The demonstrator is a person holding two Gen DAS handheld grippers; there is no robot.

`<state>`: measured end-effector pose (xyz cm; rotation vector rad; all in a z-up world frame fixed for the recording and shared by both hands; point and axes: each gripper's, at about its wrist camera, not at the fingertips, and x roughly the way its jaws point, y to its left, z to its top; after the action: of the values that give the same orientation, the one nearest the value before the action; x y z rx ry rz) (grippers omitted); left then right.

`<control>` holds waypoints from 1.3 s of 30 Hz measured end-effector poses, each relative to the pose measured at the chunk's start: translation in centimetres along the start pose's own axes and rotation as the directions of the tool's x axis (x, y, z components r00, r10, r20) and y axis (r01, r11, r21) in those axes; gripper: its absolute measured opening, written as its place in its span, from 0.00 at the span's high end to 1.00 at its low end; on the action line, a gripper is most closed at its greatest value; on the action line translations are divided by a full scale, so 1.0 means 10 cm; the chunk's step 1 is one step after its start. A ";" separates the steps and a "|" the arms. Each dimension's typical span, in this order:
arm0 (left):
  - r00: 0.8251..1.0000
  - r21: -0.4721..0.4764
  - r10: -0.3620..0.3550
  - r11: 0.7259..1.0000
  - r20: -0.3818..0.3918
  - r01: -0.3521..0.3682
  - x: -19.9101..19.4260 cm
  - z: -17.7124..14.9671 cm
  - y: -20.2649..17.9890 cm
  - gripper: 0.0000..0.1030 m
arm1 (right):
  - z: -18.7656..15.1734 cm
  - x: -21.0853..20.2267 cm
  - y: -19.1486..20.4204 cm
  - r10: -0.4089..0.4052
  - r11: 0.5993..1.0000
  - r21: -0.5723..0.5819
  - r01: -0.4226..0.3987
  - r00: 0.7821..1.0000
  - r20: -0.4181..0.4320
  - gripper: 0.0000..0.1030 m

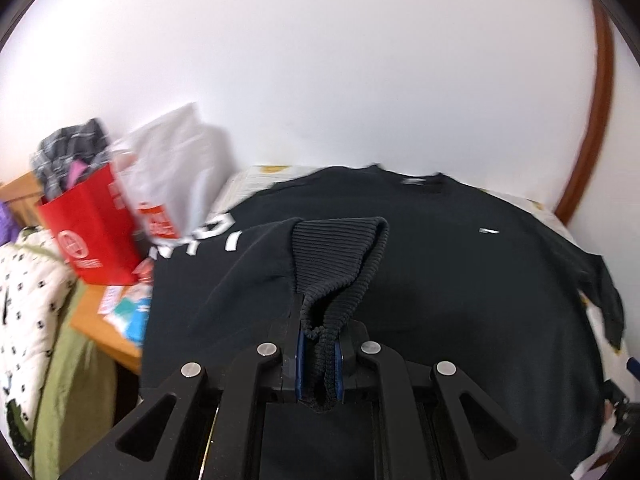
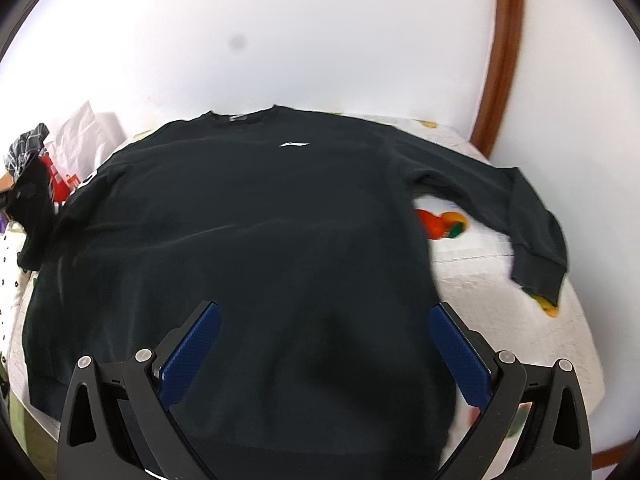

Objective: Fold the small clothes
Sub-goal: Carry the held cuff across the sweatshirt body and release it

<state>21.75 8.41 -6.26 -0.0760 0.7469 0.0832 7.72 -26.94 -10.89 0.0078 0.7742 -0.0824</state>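
Left hand-held gripper [image 1: 319, 354]: jaws closed tight on the ribbed cuff [image 1: 340, 256] of the sweatshirt's sleeve; the knit bunches between the blue pads [image 1: 301, 360] and stands up beyond them. The tool points down at a slant over the garment, the sleeve draped from it across the body.

Right hand-held gripper [image 2: 325, 344]: jaws spread wide, nothing between them; blue pads [image 2: 192, 354] hang over the lower part of the sweatshirt's body, pointing down at a slant. Whether they touch the cloth cannot be told.

Sweatshirt [image 2: 248, 220]: black, long-sleeved, small white logo [image 2: 295, 144] on the chest. Lies spread front-up on the bed [image 2: 480, 264], collar [image 2: 244, 116] at the far side by the wall. Other sleeve [image 2: 520, 216] lies out to the side on the printed bedcover, bent at the elbow, its cuff near the bed's edge.

Handling, as judged: soft, limp, fairly thick cloth; light, not fragile, not slippery; it sags and creases wherever unsupported. Ribbed cuffs and hem, being thicker, give the firmest hold; a shoulder seam suits a side fold.

Beyond the bed's side: red bag [image 1: 90, 232] stuffed with cloth, white bag [image 1: 176, 160] behind it.
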 end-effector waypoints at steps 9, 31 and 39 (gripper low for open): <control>0.993 0.057 -0.108 0.992 -0.048 0.111 -0.02 -0.14 -0.58 0.90 | -0.10 -0.19 -0.38 -0.012 0.997 0.073 0.012 1.000 0.002 0.01; 0.961 0.118 -0.246 0.958 -0.124 0.261 0.08 -0.32 -1.07 0.90 | -0.13 0.00 -0.27 0.029 0.996 0.079 -0.027 0.999 -0.021 0.01; 0.934 0.080 -0.315 0.940 -0.167 0.332 0.12 -0.36 -0.95 0.66 | -0.02 0.05 -0.02 0.052 0.998 0.024 -0.052 0.999 -0.014 0.01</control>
<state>21.20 -1.28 -9.37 -0.1031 0.8807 -0.2813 7.93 -27.19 -11.40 0.0513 0.7871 -0.0423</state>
